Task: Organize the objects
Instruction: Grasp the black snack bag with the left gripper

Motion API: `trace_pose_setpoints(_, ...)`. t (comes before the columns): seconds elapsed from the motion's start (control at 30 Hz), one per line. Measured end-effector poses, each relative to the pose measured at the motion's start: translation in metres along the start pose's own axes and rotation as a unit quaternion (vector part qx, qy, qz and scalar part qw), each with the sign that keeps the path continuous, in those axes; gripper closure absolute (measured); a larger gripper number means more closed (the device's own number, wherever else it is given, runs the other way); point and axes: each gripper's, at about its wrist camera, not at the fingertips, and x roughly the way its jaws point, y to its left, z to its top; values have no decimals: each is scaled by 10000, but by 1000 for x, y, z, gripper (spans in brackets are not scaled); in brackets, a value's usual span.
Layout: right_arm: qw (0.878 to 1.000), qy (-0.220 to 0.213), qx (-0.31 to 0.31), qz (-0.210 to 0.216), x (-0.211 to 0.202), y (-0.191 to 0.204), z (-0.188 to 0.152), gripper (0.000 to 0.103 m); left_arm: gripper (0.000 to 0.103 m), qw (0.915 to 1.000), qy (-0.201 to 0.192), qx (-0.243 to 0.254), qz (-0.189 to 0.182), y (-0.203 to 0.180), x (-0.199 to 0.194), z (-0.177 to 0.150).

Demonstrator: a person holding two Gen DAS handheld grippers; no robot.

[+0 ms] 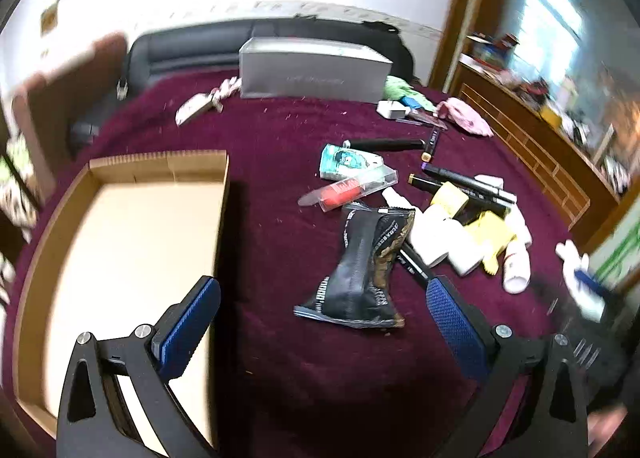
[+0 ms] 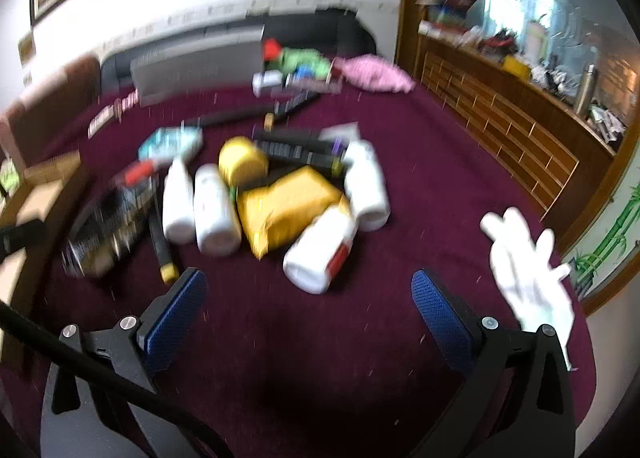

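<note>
Two crinkled foil pouch (image 1: 360, 270) folds

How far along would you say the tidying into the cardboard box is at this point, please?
Nothing looks done: the shallow cardboard box shows no item inside. Nothing is in hand either; the left tongs and right tongs hang open over the maroon cloth. Everything is left: the black crinkled pouch, the white plastic bottles, the yellow padded packet and the markers.
</note>
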Motion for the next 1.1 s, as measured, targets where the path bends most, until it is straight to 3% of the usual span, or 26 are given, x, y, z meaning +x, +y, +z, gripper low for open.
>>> trace_pose_setpoints(0.2, 9966, -457, 616, 289, 10, -8, 20, 0, 2, 9997, 118, 217, -51, -3, 6, -4)
trace_pose_setpoints(0.47, 9944, -494, 793, 489, 21, -17, 8, 0, 2, 9988, 368, 332, 63, -19, 38, 3)
trace_pose_setpoints(0.63, 9931, -528, 909, 528, 20, -23, 7, 0, 5, 9940, 683, 725, 460, -33, 67, 4)
trace_pose_setpoints(0.83, 9930, -513, 904, 565, 20, -23, 6, 0, 8, 9918, 788, 862, 530, -36, 78, 4)
trace_pose_setpoints(1.03, 9933, -446, 876, 602, 22, -21, 5, 0, 15, 9898, 986, 823, 612, -36, 92, 7)
trace_pose_setpoints(1.1, 9935, -432, 872, 596, 22, -21, 5, 0, 27, 9894, 1043, 814, 596, -37, 96, 6)
